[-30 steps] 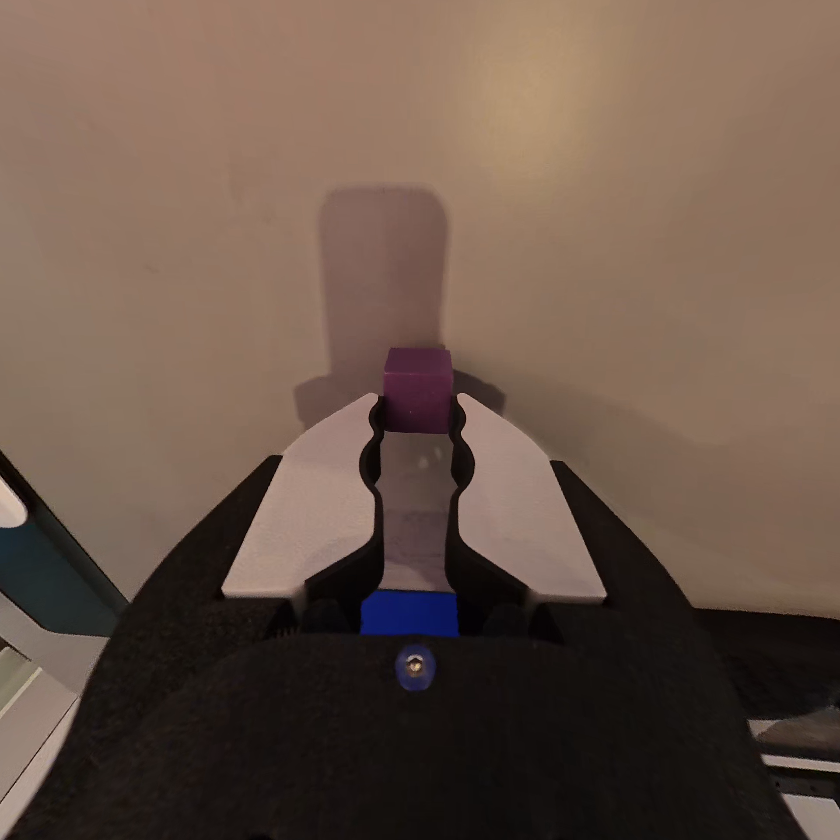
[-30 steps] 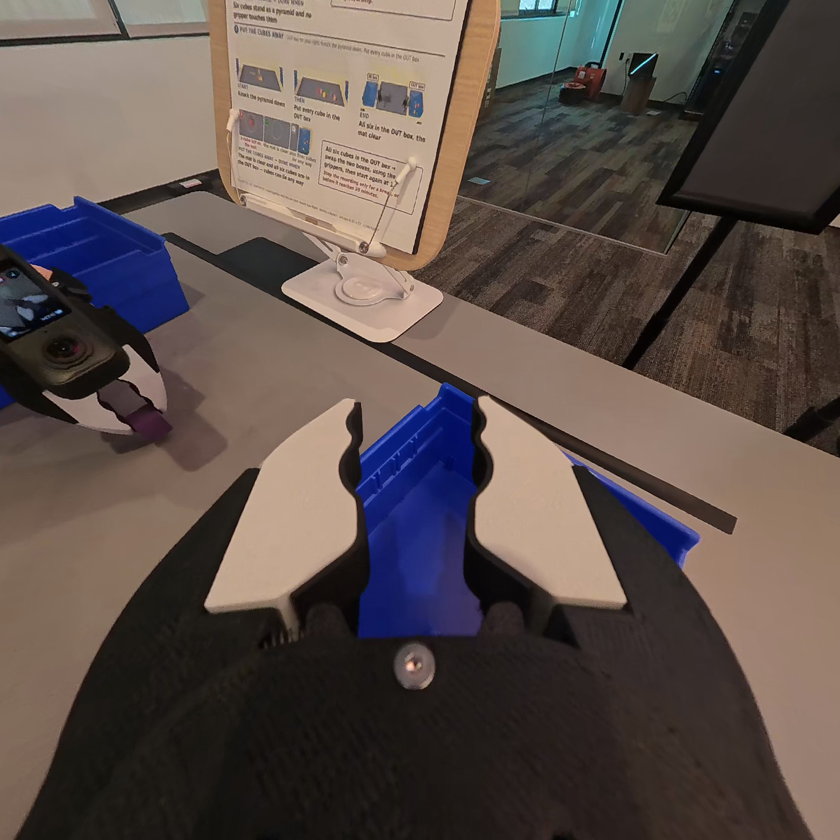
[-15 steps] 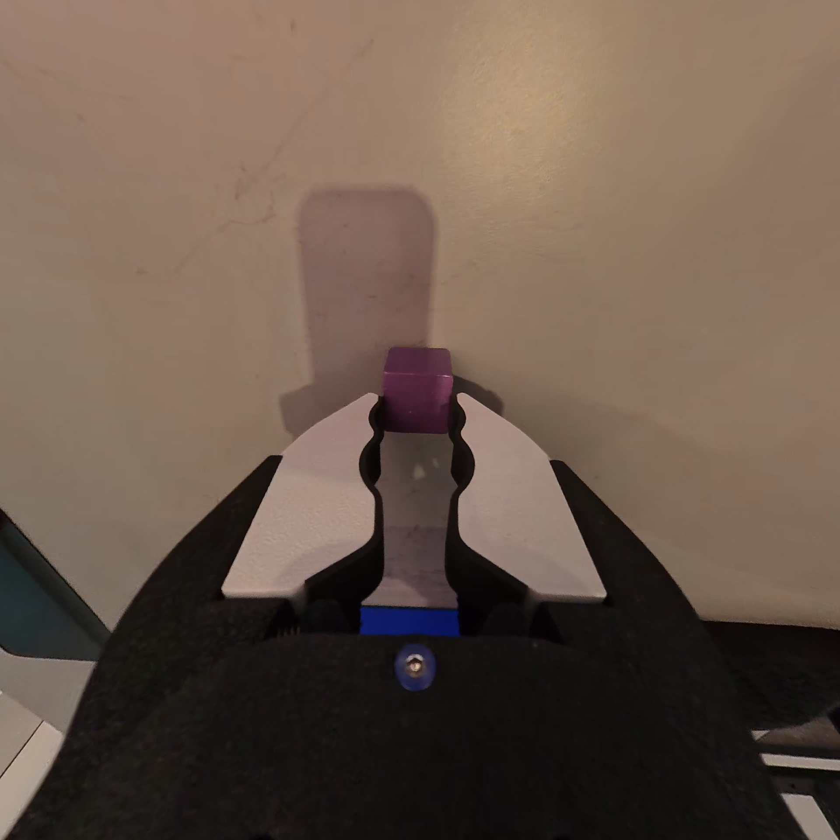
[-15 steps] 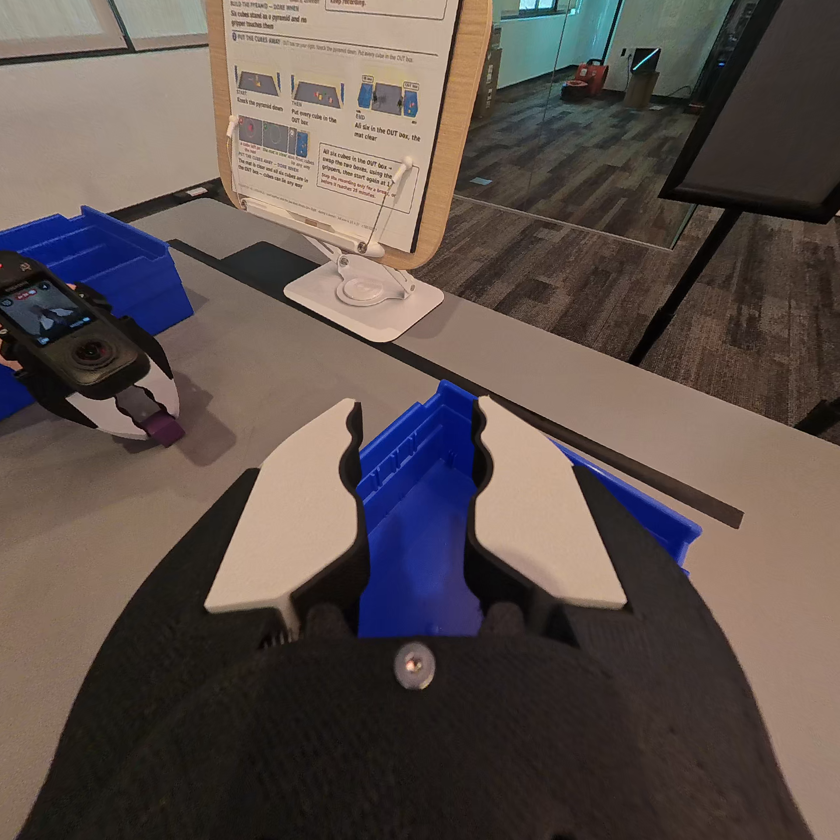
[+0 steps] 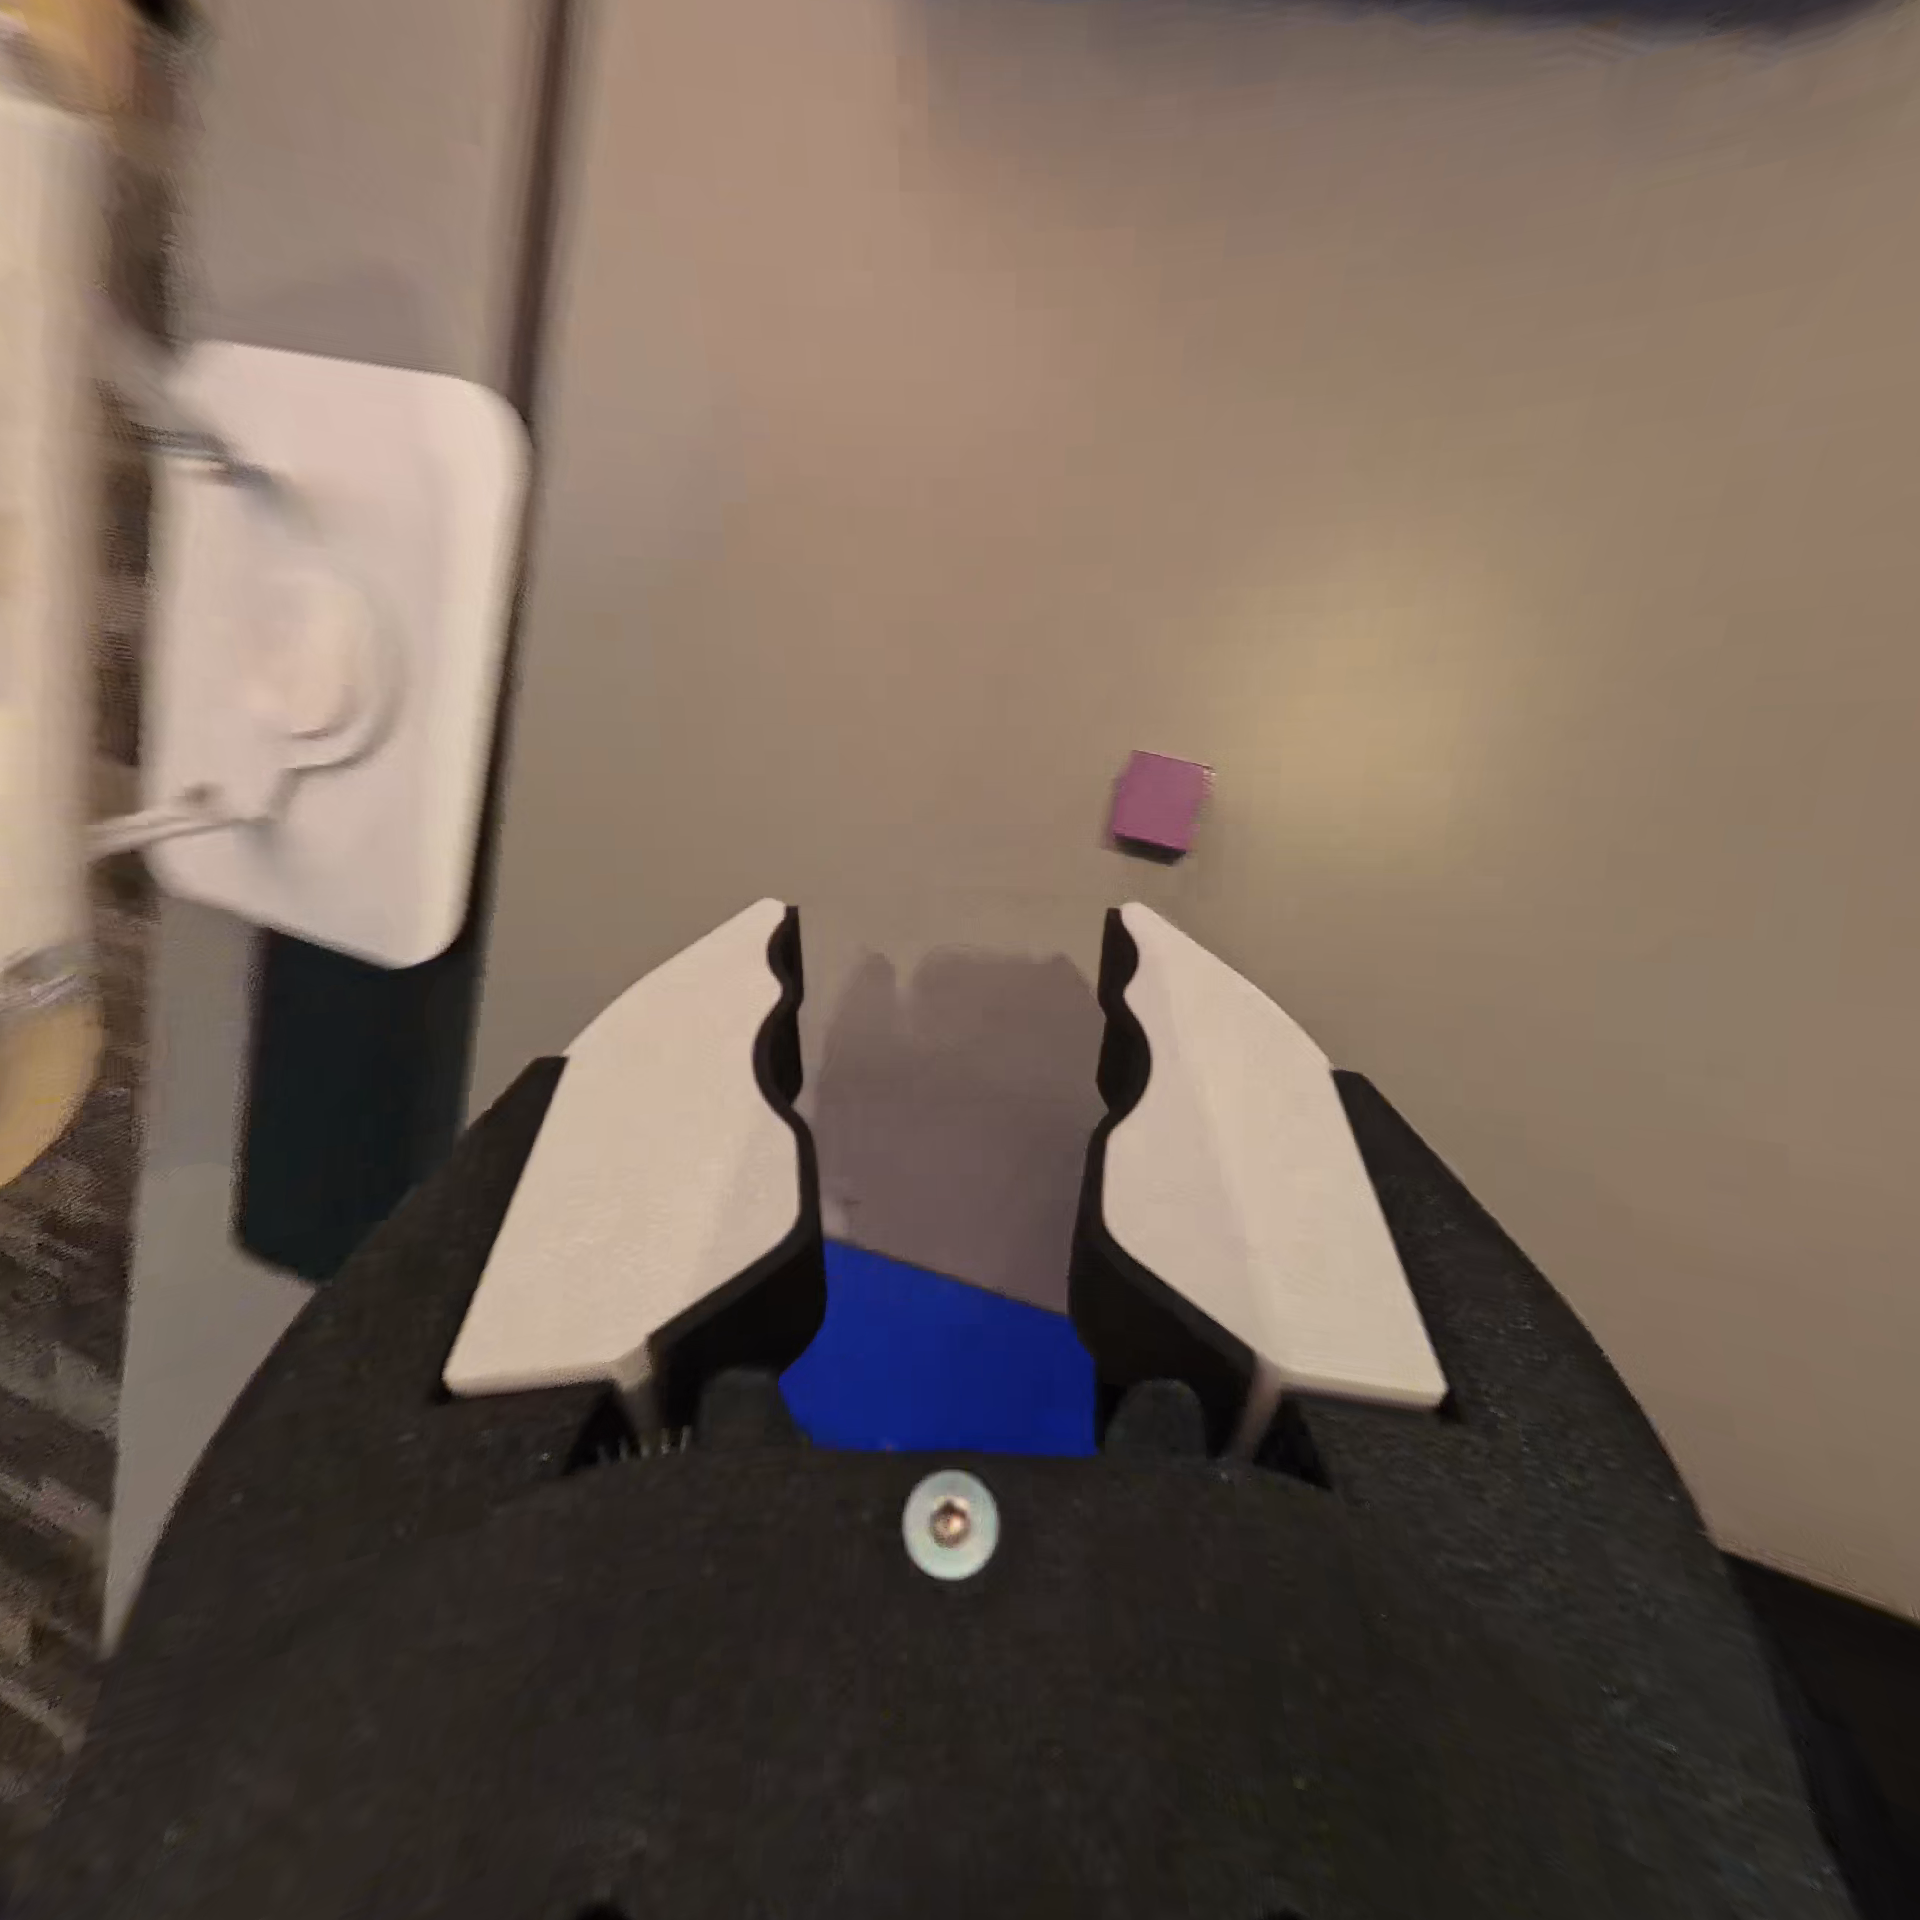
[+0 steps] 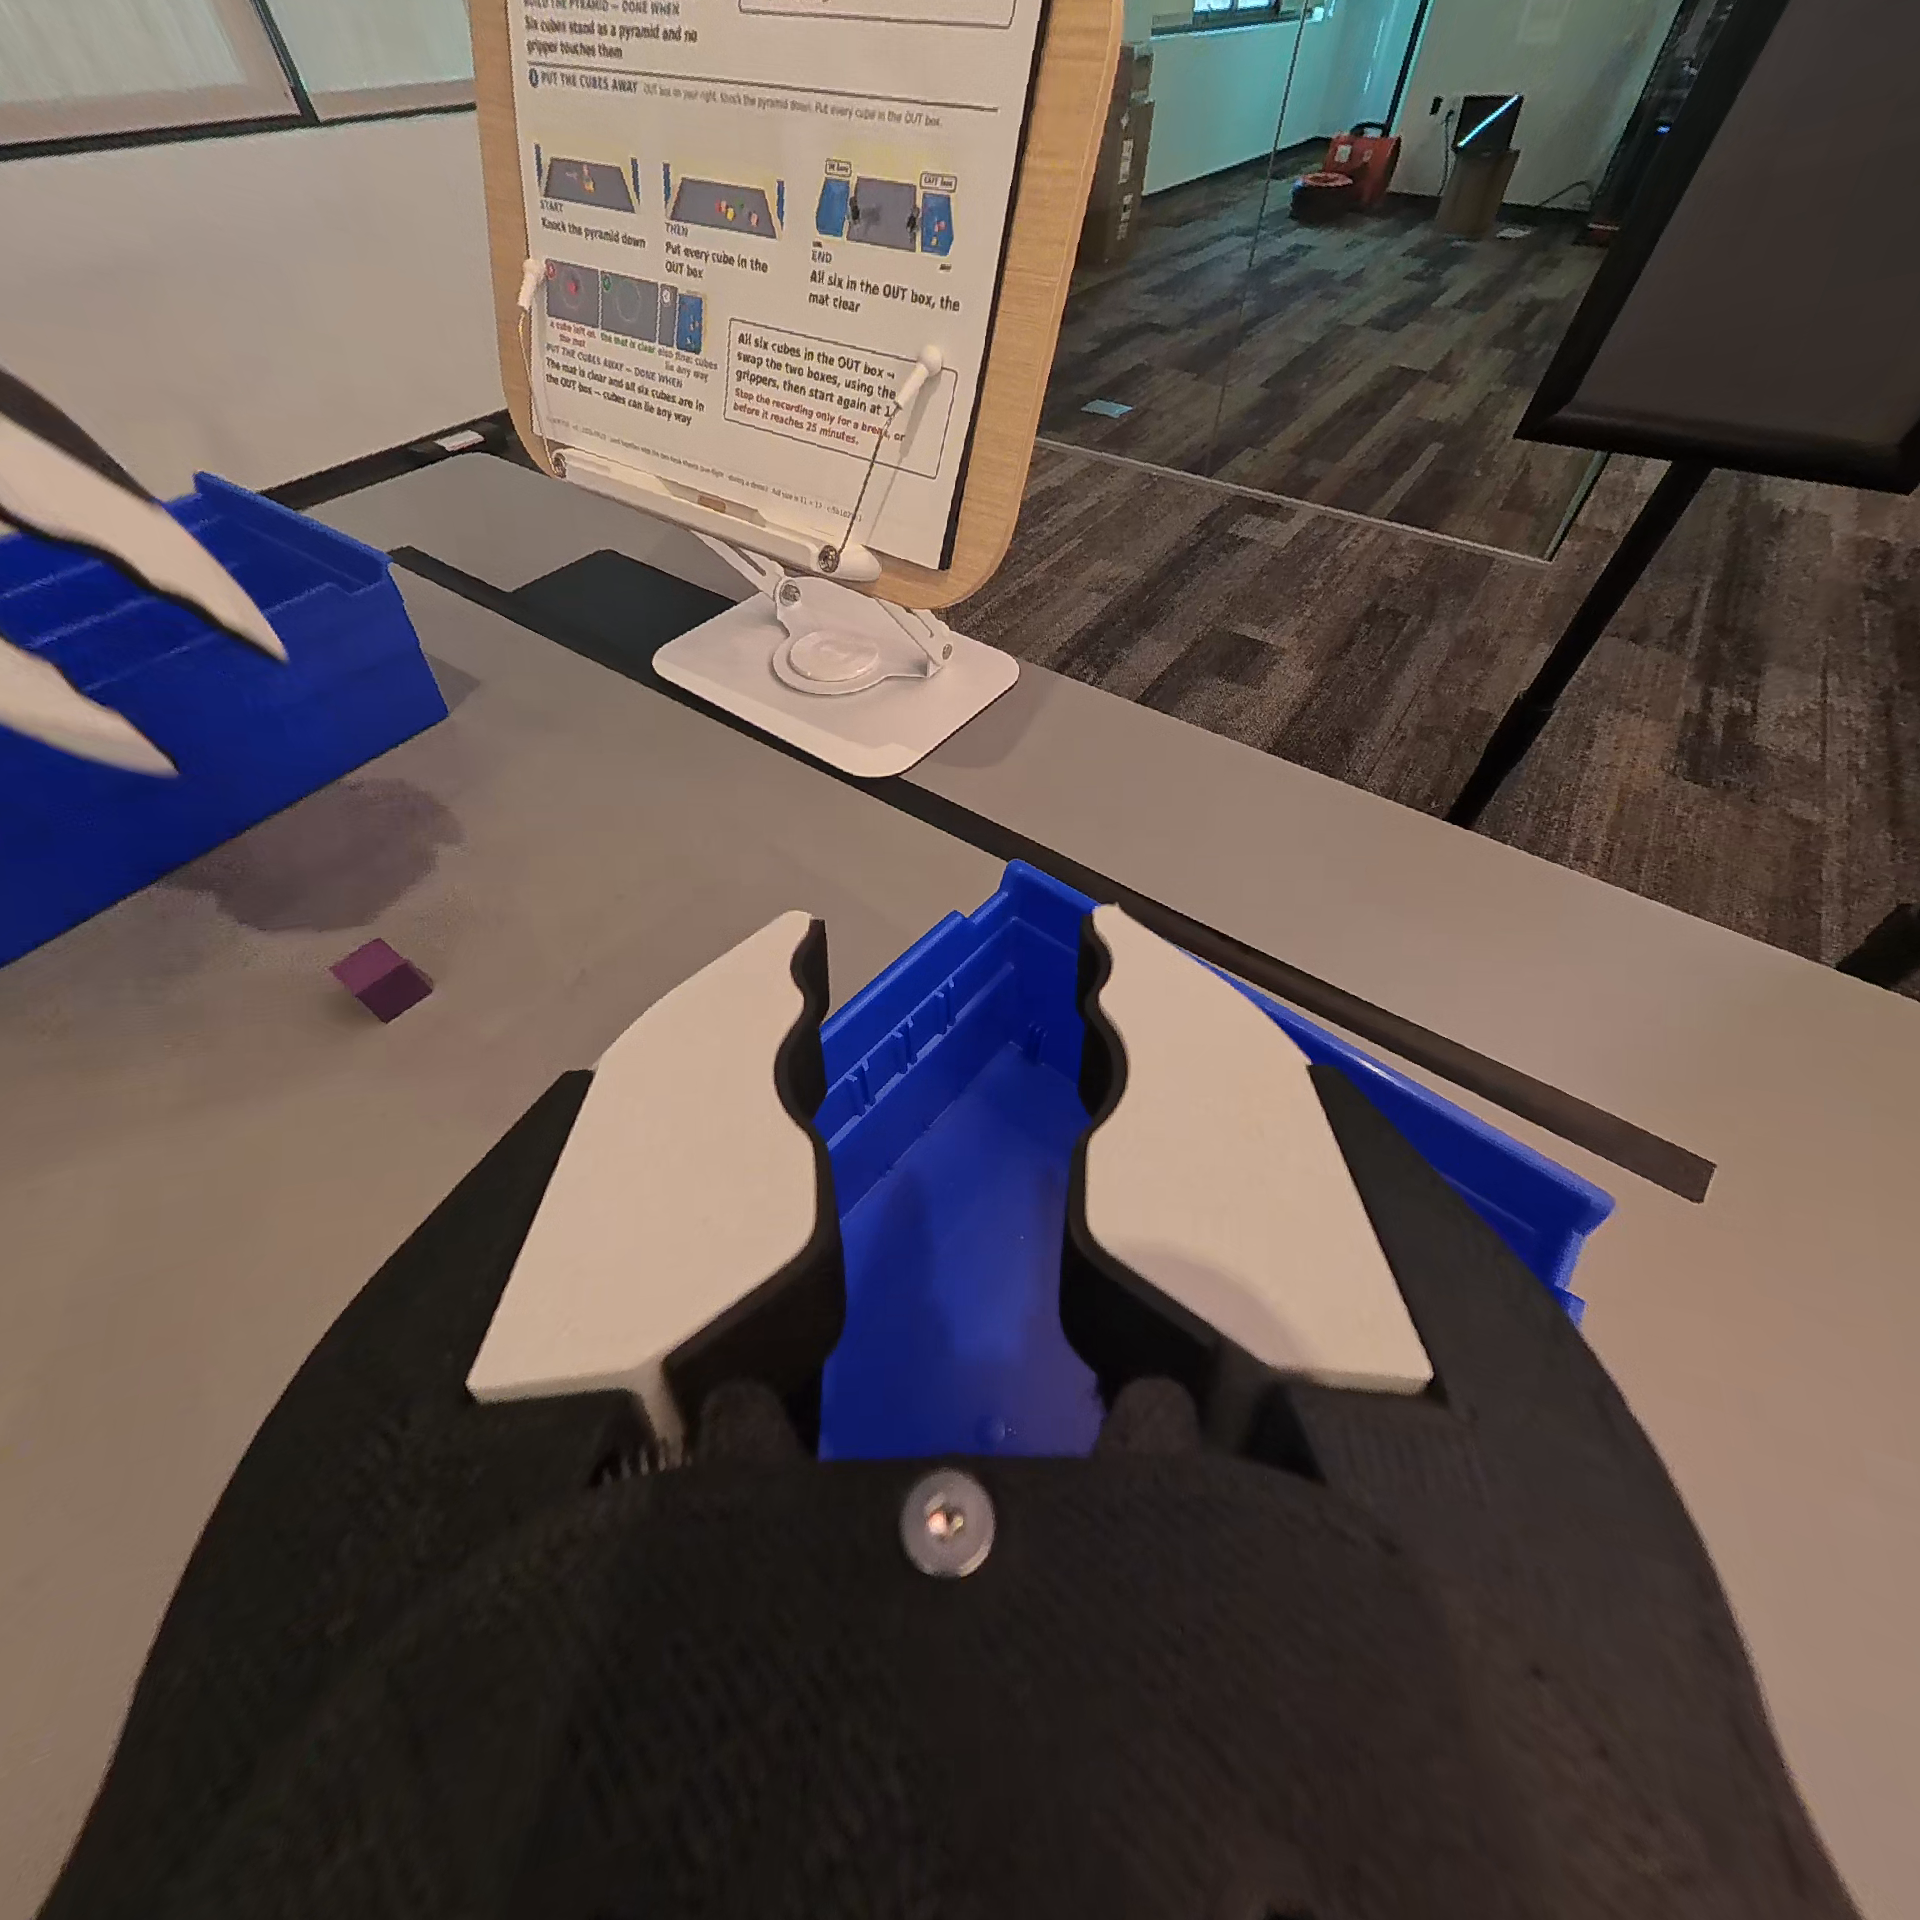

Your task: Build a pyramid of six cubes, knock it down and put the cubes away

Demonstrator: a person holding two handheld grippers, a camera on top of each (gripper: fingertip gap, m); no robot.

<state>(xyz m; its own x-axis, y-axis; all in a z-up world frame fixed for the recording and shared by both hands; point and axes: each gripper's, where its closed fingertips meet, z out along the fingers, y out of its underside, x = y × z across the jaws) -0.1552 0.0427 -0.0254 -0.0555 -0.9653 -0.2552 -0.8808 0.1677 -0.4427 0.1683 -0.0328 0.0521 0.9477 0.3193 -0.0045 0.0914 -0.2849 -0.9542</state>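
A purple cube (image 5: 1160, 807) lies alone on the grey mat (image 5: 1455, 520); it also shows in the right wrist view (image 6: 381, 979). My left gripper (image 5: 951, 914) is open and empty, raised above the mat, with the cube ahead and to its right. Its fingertips (image 6: 244, 629) show at the left edge of the right wrist view, in front of a blue bin (image 6: 312, 665). My right gripper (image 6: 948, 920) is open and empty, hovering over a second blue bin (image 6: 1455, 1122) that looks empty where I can see into it.
An instruction board on a white stand (image 6: 842, 675) is at the back of the table; its base also shows in the left wrist view (image 5: 343, 644). A dark strip (image 6: 1455, 1091) runs along the mat's far edge. Beyond it the table ends above wood-patterned flooring. From my left tips it is roughly 10 cm to the purple cube (image 5: 1160, 807); from my right, 35 cm. Look for it in the right wrist view (image 6: 370, 958) too.
My left gripper opened and let go of the purple cube, which now rests on the mat. The left gripper lifted and swung back toward the left bin. The right gripper stayed put.
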